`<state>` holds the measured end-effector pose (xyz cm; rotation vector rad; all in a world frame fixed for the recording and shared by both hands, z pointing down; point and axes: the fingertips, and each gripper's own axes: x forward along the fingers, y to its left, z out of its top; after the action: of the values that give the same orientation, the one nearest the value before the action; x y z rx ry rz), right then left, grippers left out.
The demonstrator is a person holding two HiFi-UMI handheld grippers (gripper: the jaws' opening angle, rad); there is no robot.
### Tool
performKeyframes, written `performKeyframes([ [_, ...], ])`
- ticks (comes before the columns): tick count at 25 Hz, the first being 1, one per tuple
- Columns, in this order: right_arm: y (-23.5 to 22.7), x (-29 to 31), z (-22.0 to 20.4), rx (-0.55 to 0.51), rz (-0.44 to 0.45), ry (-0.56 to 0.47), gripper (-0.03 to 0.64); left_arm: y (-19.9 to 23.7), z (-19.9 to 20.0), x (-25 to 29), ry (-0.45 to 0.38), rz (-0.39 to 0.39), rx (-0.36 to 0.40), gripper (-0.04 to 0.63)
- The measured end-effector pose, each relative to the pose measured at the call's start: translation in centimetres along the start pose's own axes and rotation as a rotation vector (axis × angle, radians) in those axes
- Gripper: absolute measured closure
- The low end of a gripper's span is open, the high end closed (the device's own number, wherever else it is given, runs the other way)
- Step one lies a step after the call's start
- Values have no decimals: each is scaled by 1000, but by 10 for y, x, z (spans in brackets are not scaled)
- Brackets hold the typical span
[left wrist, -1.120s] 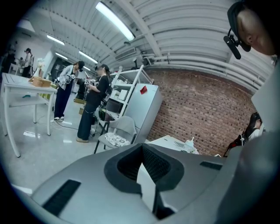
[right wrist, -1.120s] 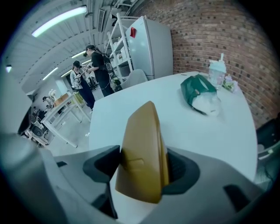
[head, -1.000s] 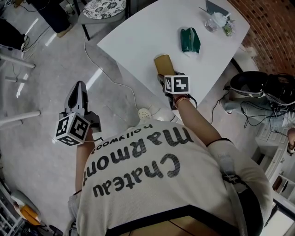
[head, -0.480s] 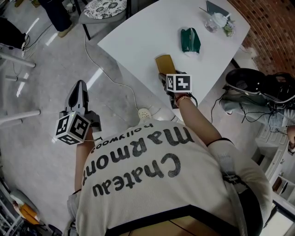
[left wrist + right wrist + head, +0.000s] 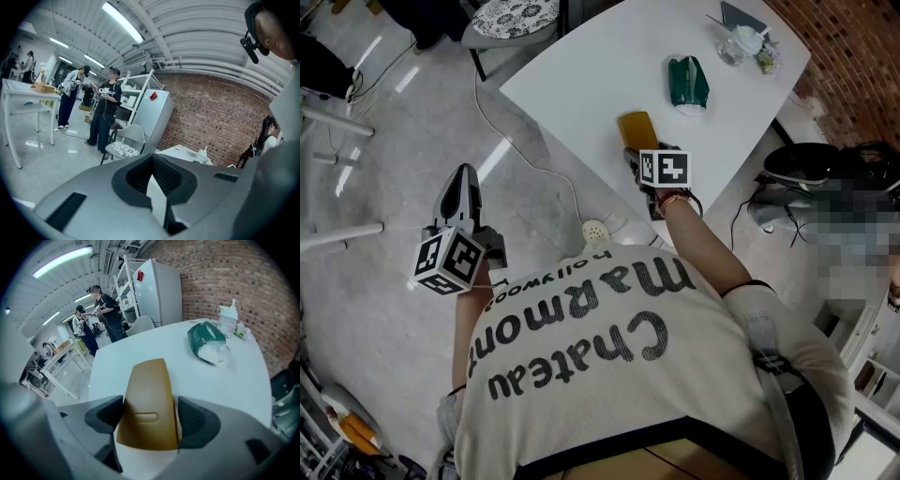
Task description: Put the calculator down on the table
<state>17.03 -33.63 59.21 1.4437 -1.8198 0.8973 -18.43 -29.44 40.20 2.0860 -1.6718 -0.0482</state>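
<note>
The calculator (image 5: 636, 128) lies back-up on the white table (image 5: 581, 75) near its front edge, a tan slab with a slot in it (image 5: 147, 404). My right gripper (image 5: 637, 152) points steeply down over it. Its jaws are opening, with the calculator between the pads (image 5: 199, 420). A thin gap shows at the right pad, and no pad presses on the calculator. My left gripper (image 5: 462, 176) hangs over the floor well left of the table. Its fingertips (image 5: 152, 161) meet and hold nothing.
A green pouch (image 5: 686, 82) lies further back on the table, with a small bottle (image 5: 733, 45) at the far corner. A patterned chair (image 5: 511, 19) stands behind the table. A white cable and round plug (image 5: 593, 230) lie on the floor. Bags (image 5: 825, 173) sit at right.
The right gripper's marker cube sits a touch further right and the calculator shows slightly more. A person's legs at the top left have shifted. The left gripper has not moved.
</note>
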Motion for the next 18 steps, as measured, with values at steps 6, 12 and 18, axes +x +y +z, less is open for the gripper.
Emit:
performKeyframes([
  [6,-1,-3,1,5,-14,-7,236,-1,1,-2,-1,-1,0,594],
  [12,-3,-3,1,5,-17,-5,227,-4,1,-1,-1,-4,3,594],
  [18,-2,0,3,-17,0,-19,231,-7,2,-2,-4,-1,7,594],
])
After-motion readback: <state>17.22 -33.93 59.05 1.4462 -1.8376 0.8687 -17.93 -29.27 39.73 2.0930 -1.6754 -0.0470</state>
